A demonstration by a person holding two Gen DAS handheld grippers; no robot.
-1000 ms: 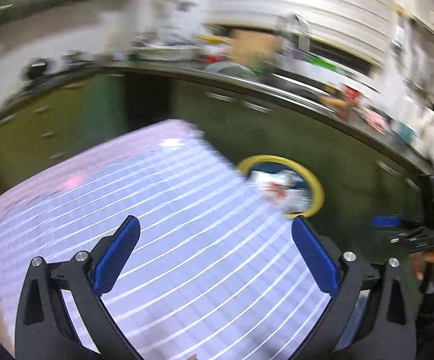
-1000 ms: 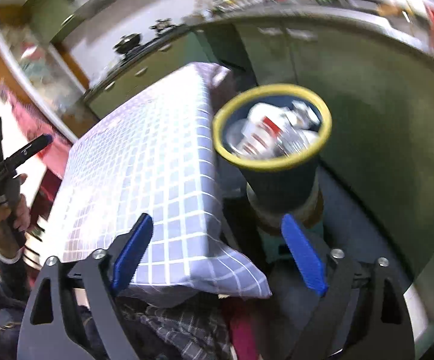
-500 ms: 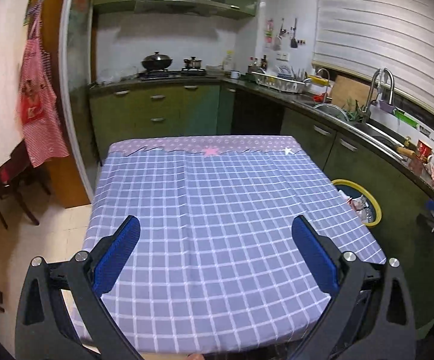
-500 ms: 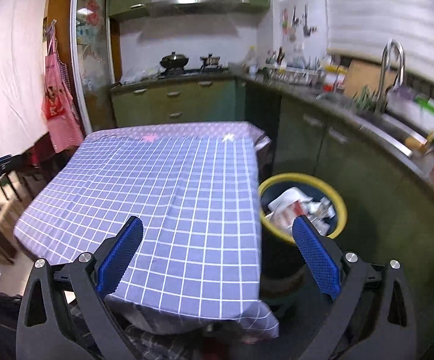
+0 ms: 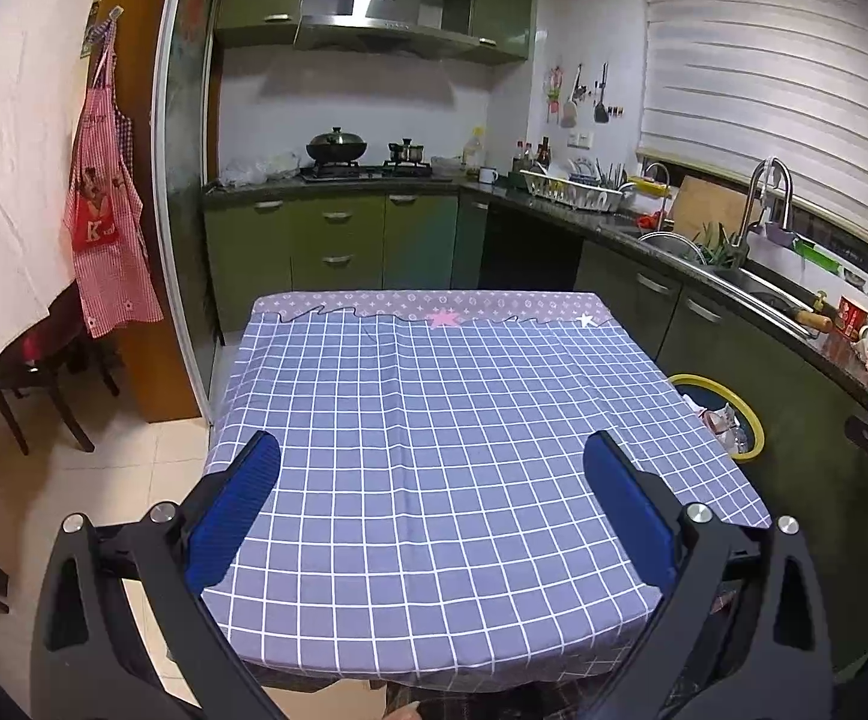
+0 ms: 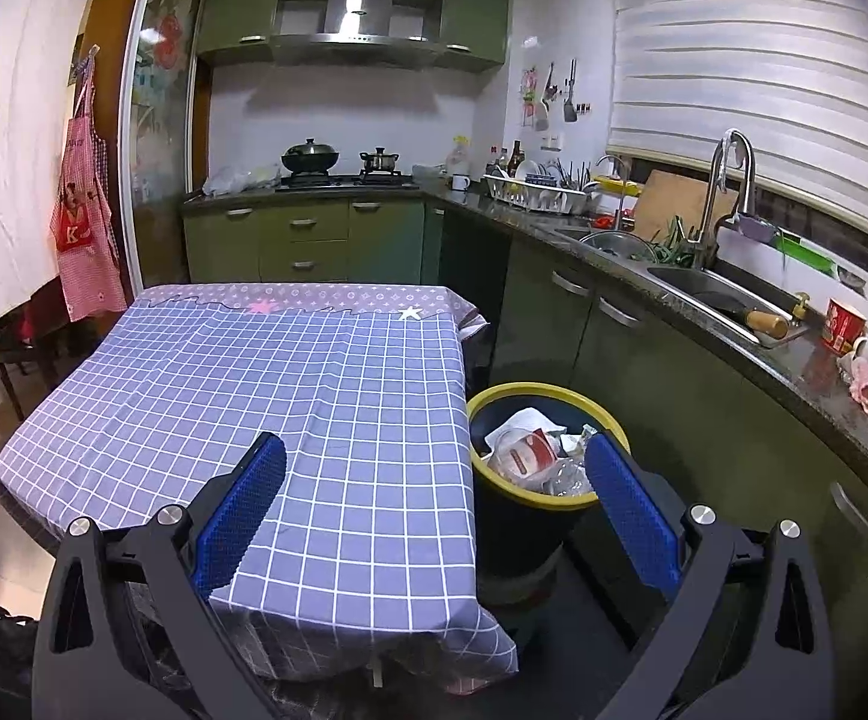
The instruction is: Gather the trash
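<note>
A dark bin with a yellow rim (image 6: 602, 417) stands on the floor right of the table and holds crumpled white and red trash (image 6: 530, 450). It also shows in the left wrist view (image 5: 749, 417), partly hidden by the table edge. The table wears a blue checked cloth (image 5: 434, 420) (image 6: 314, 372) with nothing on it. My left gripper (image 5: 434, 480) is open and empty above the table's near edge. My right gripper (image 6: 434, 480) is open and empty above the table's near right corner, beside the bin.
Green cabinets and a dark counter (image 6: 734, 336) with a sink (image 6: 710, 294) run along the right. A stove with pots (image 5: 368, 168) is at the back. A red apron (image 5: 110, 228) hangs left, above dark chairs (image 5: 32, 384).
Both views have swung up and steadied from a blurred look at the bin to a level view over the table. Both grippers stayed open.
</note>
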